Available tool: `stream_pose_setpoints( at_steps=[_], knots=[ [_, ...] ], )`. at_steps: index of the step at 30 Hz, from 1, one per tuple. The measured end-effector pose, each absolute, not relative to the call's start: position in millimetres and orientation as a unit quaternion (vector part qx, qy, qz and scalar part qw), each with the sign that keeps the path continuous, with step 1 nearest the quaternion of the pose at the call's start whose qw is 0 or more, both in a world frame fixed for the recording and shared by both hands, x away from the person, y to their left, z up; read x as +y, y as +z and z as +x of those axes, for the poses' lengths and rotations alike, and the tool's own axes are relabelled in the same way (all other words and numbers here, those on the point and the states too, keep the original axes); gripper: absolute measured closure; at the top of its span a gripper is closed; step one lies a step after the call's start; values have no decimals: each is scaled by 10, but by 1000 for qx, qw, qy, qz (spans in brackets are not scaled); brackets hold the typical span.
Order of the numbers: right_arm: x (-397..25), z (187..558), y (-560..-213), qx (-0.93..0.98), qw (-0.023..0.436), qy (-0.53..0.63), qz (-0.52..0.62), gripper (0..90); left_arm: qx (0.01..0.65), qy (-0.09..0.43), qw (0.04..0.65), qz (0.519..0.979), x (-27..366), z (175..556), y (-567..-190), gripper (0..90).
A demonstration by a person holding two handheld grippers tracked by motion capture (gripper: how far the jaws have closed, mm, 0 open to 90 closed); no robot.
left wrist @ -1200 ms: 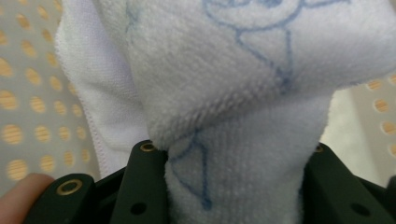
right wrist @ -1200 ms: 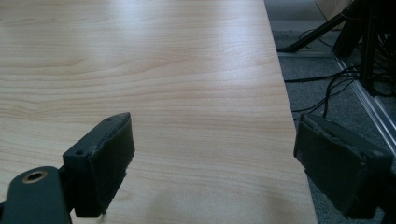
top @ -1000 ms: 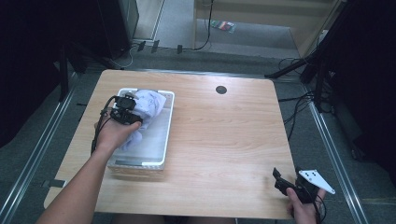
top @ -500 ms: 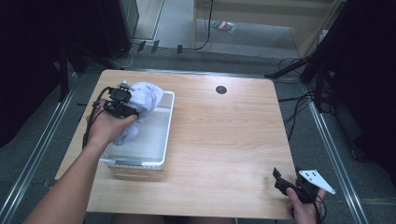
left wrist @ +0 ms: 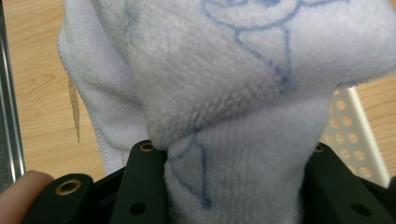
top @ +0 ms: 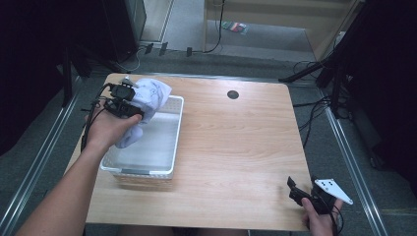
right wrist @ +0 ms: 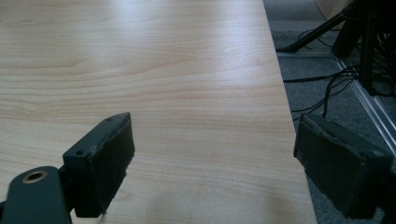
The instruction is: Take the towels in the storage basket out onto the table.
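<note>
A white towel point(top: 147, 98) with thin blue line drawings hangs bunched above the far left corner of a white perforated basket point(top: 173, 137). My left gripper point(top: 129, 109) is shut on the white towel; in the left gripper view the cloth point(left wrist: 233, 116) bulges out between the two black jaws. One end of the towel droops into the basket. My right gripper point(top: 305, 189) rests low at the table's near right corner. In the right gripper view its pads point(right wrist: 114, 154) stand wide apart over bare wood, holding nothing.
The wooden table point(top: 236, 142) has a round black cable hole point(top: 233, 94) near its far edge. Metal rails run along both sides of the table. Cables lie on the grey floor to the right and behind.
My left gripper has lifted the towel up and moved it toward the far left corner of the basket. The right gripper has stayed still.
</note>
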State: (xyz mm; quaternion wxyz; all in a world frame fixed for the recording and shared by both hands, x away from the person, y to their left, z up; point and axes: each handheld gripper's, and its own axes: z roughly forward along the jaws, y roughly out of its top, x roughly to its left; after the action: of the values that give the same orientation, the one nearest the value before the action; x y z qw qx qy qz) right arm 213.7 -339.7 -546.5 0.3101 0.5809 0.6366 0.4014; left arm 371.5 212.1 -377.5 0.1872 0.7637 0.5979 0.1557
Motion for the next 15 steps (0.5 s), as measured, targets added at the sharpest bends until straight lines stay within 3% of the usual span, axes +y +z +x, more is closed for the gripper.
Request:
stream_pose_setpoints(
  at_steps=[15],
  knots=[
    [-3396, 2135, -5464, 637, 310, 402, 581, 125, 586, 155, 188, 773, 1856, 3737, -3748, 613]
  ],
)
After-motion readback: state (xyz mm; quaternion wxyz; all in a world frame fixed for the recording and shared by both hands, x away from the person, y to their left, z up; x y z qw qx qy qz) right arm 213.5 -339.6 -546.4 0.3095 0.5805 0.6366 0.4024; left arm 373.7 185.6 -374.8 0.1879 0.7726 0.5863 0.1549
